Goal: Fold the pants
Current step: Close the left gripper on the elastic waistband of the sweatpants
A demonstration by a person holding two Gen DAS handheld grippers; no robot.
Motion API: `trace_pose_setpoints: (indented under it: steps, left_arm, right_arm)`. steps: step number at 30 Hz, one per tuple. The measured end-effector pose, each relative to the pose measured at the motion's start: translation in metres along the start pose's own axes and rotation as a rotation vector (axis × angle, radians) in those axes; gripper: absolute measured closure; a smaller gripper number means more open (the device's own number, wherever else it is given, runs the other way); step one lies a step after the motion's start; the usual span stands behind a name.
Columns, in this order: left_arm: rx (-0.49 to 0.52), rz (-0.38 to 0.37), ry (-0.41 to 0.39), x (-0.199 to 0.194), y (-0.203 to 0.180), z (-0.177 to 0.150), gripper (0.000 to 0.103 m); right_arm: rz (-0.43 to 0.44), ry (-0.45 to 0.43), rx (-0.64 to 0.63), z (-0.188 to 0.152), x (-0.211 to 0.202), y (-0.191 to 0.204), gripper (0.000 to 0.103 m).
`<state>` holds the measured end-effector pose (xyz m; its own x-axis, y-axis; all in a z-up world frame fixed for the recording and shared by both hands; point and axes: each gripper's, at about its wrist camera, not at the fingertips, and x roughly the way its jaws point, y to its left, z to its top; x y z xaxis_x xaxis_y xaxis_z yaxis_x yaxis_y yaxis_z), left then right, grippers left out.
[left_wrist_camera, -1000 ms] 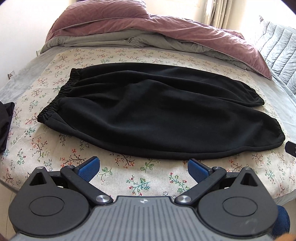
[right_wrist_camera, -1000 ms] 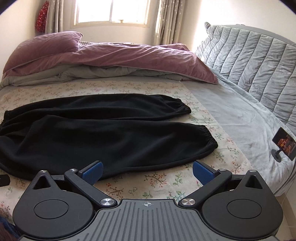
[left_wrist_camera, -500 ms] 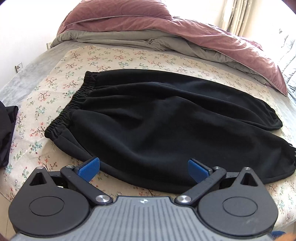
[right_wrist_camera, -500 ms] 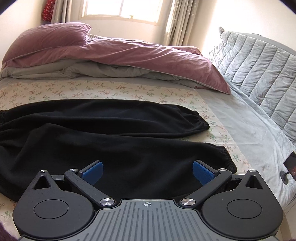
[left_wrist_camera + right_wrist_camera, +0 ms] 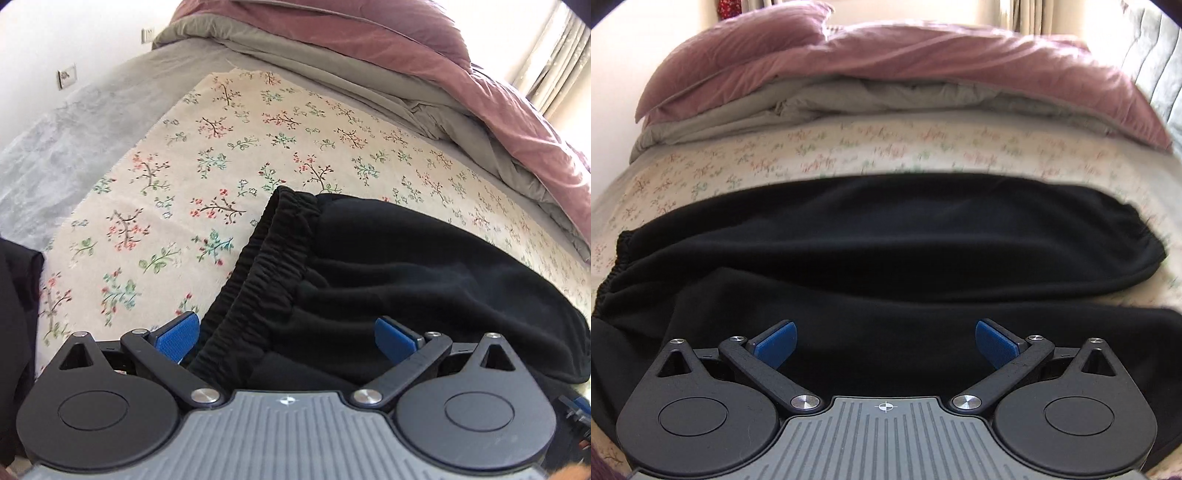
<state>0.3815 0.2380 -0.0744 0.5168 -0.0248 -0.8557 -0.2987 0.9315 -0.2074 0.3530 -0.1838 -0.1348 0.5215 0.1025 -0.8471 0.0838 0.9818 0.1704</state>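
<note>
Black pants (image 5: pixel 886 236) lie spread flat on a floral sheet (image 5: pixel 221 155), both legs running to the right, the far leg's cuff (image 5: pixel 1145 240) at the right. The elastic waistband (image 5: pixel 266 266) runs toward me in the left wrist view. My left gripper (image 5: pixel 288 338) is open, low over the waistband's near corner, with the band lying between its blue pads (image 5: pixel 173 338). My right gripper (image 5: pixel 884 341) is open too, hovering close above the near leg's dark cloth; nothing is clamped.
A pink duvet (image 5: pixel 923 55) over a grey blanket (image 5: pixel 849 99) is heaped along the far side of the bed. A dark garment (image 5: pixel 14 325) lies at the left edge in the left wrist view. Grey mattress cover (image 5: pixel 74 129) and wall sockets (image 5: pixel 66 75) are beyond.
Both grippers have moved forward and down onto the pants: the left to the waistband's near corner, the right over the near leg. Both stay open. The pants have not moved.
</note>
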Motion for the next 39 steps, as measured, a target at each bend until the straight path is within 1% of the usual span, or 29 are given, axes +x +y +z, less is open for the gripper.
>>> trace_pose_setpoints:
  steps: [1, 2, 3, 6, 8, 10, 11, 13, 14, 15, 16, 17, 19, 22, 25, 28, 29, 31, 33, 34, 35, 36, 37, 38, 39]
  left_arm:
    - [-0.016, -0.009, 0.002, 0.011, 0.005, 0.011, 0.0]
    - [-0.028, -0.012, 0.002, 0.022, 0.008, 0.022, 0.0]
    - [-0.043, -0.024, 0.01, 0.036, 0.01, 0.034, 0.0]
    - [-0.068, -0.042, 0.027, 0.071, 0.006, 0.053, 0.0]
    - [-0.058, -0.016, 0.047, 0.096, -0.002, 0.059, 0.0]
    - [-0.034, -0.005, 0.07, 0.114, -0.012, 0.059, 0.0]
    - [-0.011, 0.004, 0.066, 0.122, -0.017, 0.057, 0.0]
    - [0.026, 0.06, 0.033, 0.133, -0.025, 0.054, 0.0]
    - [0.038, 0.082, 0.006, 0.136, -0.028, 0.051, 0.002]
    - [0.044, 0.102, -0.019, 0.135, -0.03, 0.05, 0.011]
    - [0.026, 0.113, -0.037, 0.133, -0.028, 0.05, 0.025]
    - [-0.012, 0.088, -0.058, 0.127, -0.022, 0.051, 0.03]
    - [-0.055, 0.032, -0.082, 0.12, -0.014, 0.055, 0.046]
    - [-0.059, 0.056, -0.128, 0.11, -0.018, 0.056, 0.053]
    - [-0.078, 0.073, -0.179, 0.097, -0.021, 0.058, 0.055]
    - [-0.068, 0.118, -0.255, 0.086, -0.022, 0.066, 0.057]
    - [-0.079, 0.132, -0.272, 0.083, -0.018, 0.07, 0.057]
    - [-0.102, 0.138, -0.291, 0.081, -0.008, 0.079, 0.058]
    - [-0.125, 0.134, -0.272, 0.089, 0.002, 0.088, 0.058]
    - [-0.117, 0.118, -0.259, 0.096, 0.003, 0.089, 0.058]
    - [-0.077, 0.117, -0.238, 0.109, 0.0, 0.089, 0.058]
    - [-0.038, 0.148, -0.208, 0.121, -0.005, 0.087, 0.054]
    - [-0.005, 0.179, -0.167, 0.132, -0.01, 0.083, 0.049]
    - [0.005, 0.195, -0.159, 0.137, -0.013, 0.077, 0.046]
    - [-0.012, 0.192, -0.181, 0.136, -0.012, 0.072, 0.038]
  right_arm:
    - [0.023, 0.045, 0.029, -0.008, 0.012, -0.003, 0.0]
    - [0.023, 0.084, 0.039, -0.016, 0.019, -0.003, 0.0]
    - [0.013, 0.09, 0.029, -0.019, 0.021, 0.0, 0.0]
    - [-0.009, 0.034, -0.1, -0.024, 0.01, 0.02, 0.0]
    - [-0.022, 0.008, -0.165, -0.025, 0.005, 0.03, 0.0]
    - [-0.026, 0.022, -0.22, -0.03, 0.007, 0.033, 0.0]
    - [-0.031, 0.031, -0.24, -0.033, 0.008, 0.034, 0.0]
    - [-0.067, 0.044, -0.27, -0.038, 0.01, 0.034, 0.0]
    - [-0.079, 0.041, -0.272, -0.035, 0.012, 0.034, 0.0]
    - [-0.082, 0.038, -0.264, -0.033, 0.012, 0.032, 0.0]
    - [-0.082, 0.036, -0.245, -0.029, 0.015, 0.031, 0.0]
    - [-0.077, 0.036, -0.224, -0.027, 0.016, 0.029, 0.0]
    - [-0.066, 0.042, -0.192, -0.022, 0.019, 0.026, 0.0]
    - [-0.064, 0.034, -0.177, -0.022, 0.018, 0.022, 0.0]
    - [-0.055, 0.018, -0.157, -0.022, 0.015, 0.019, 0.0]
    - [-0.042, 0.009, -0.127, -0.02, 0.013, 0.014, 0.0]
    - [-0.038, 0.006, -0.12, -0.02, 0.012, 0.012, 0.0]
    - [-0.035, 0.0, -0.108, -0.019, 0.011, 0.009, 0.0]
    - [-0.032, -0.006, -0.1, -0.018, 0.009, 0.008, 0.0]
    - [-0.027, -0.009, -0.096, -0.017, 0.009, 0.007, 0.0]
    - [-0.021, -0.008, -0.091, -0.016, 0.01, 0.007, 0.0]
    - [-0.015, -0.006, -0.089, -0.016, 0.01, 0.007, 0.0]
    - [-0.012, -0.004, -0.089, -0.016, 0.011, 0.007, 0.0]
    - [-0.014, -0.002, -0.091, -0.016, 0.012, 0.007, 0.0]
    - [-0.022, 0.002, -0.09, -0.016, 0.013, 0.006, 0.0]
